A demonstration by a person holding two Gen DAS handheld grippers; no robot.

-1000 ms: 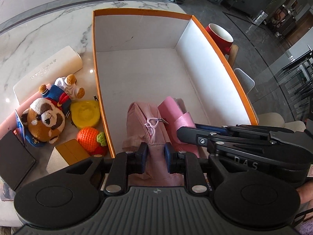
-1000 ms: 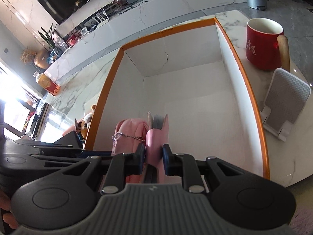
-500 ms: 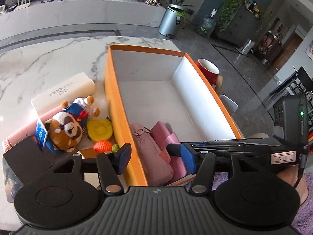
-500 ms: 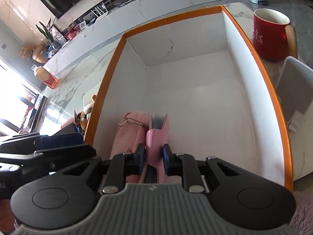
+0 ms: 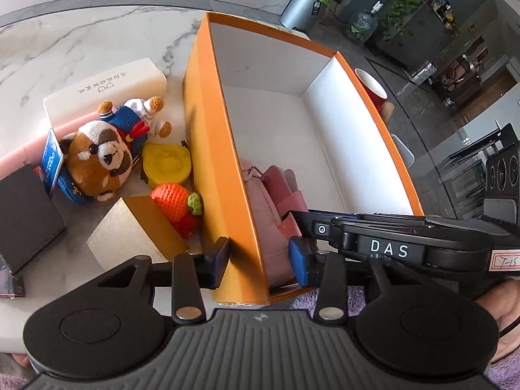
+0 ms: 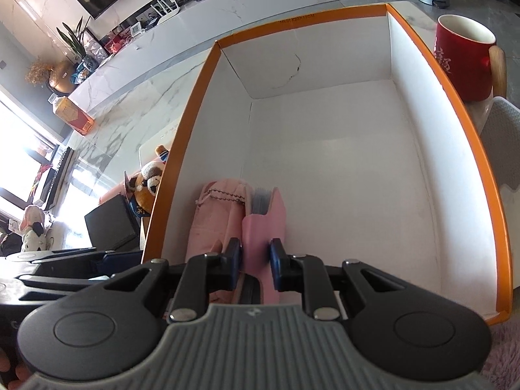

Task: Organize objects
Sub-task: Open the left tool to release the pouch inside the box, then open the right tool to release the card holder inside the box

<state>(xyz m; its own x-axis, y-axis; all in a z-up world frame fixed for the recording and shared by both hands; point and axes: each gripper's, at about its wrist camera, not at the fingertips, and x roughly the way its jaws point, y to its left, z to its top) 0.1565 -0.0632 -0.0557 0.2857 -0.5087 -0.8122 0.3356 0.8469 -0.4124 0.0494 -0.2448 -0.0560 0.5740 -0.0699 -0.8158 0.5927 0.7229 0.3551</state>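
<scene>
An orange box (image 5: pixel 211 149) with a white inside (image 6: pixel 341 162) stands on the marble table. In its near left corner a pink zip pouch (image 6: pixel 217 217) with a chain stands beside a pink wallet (image 6: pixel 265 224). My right gripper (image 6: pixel 255 263) is shut on the wallet's near end. My left gripper (image 5: pixel 260 263) straddles the box's left wall near the front corner. Its jaws are closing, with the wall and the pouch (image 5: pixel 260 214) between them, unpressed. Left of the box lie a plush dog (image 5: pixel 97 159), a yellow toy (image 5: pixel 167 164) and a crocheted orange fruit (image 5: pixel 174 203).
A gold box (image 5: pixel 136 230), a black box (image 5: pixel 22 214) and a white box (image 5: pixel 104 94) lie left of the orange box. A red mug (image 6: pixel 461 58) and a white stand (image 6: pixel 500 130) are on its right. Most of the box floor is bare.
My left gripper let go of the pink pouch, opened wide, drew back and to the left over the box wall, then began narrowing. The right gripper kept its grip on the wallet.
</scene>
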